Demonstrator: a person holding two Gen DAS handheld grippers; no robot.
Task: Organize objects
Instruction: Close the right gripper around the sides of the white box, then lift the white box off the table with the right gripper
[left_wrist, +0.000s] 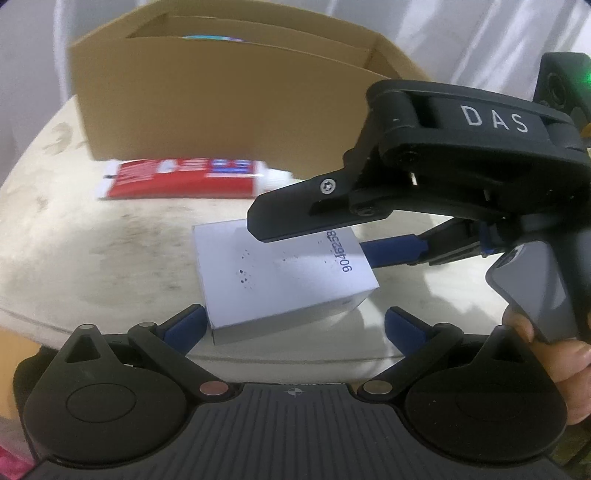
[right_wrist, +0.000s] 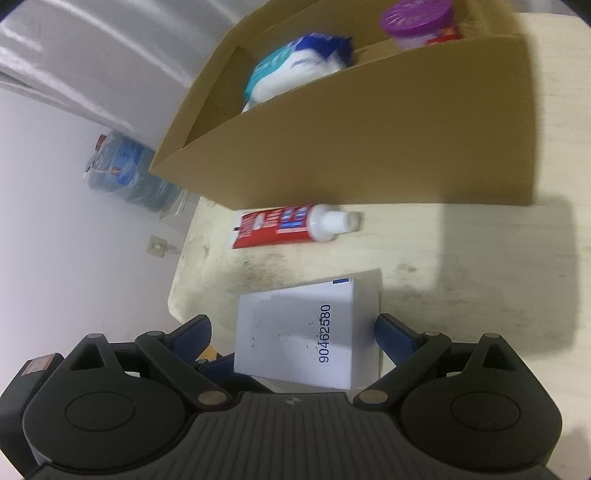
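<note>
Looking along my right gripper (right_wrist: 293, 332), I see the white box (right_wrist: 310, 332) with the printed number lying between its two blue fingers. The jaws are wide open; the right fingertip seems to touch the box side, while the left one stands a little apart, so nothing is held yet. The view is blurred here, so I cannot be sure of that contact.

My left gripper (left_wrist: 295, 325) is also spread wide and holds nothing. The same white box (left_wrist: 280, 273) sits just ahead of it, between its fingertips and slightly nearer to the left finger. The right gripper (left_wrist: 373, 243) comes in from the right side of this view, with one finger above the box top and the other low against the far side.

Beyond the box, further ahead of both grippers, lies the red toothpaste tube (right_wrist: 291, 226), close beside the wall of the cardboard box (right_wrist: 369, 147), which already contains a soft packet (right_wrist: 295, 70) and a purple-lidded jar (right_wrist: 417, 22).

I judge the main risk is the table edge (right_wrist: 177, 291): the white box rests near it, so an uneven closing could push the box sideways and tip it off. Also both grippers crowd one object, and they may collide with each other if I close them together.
</note>
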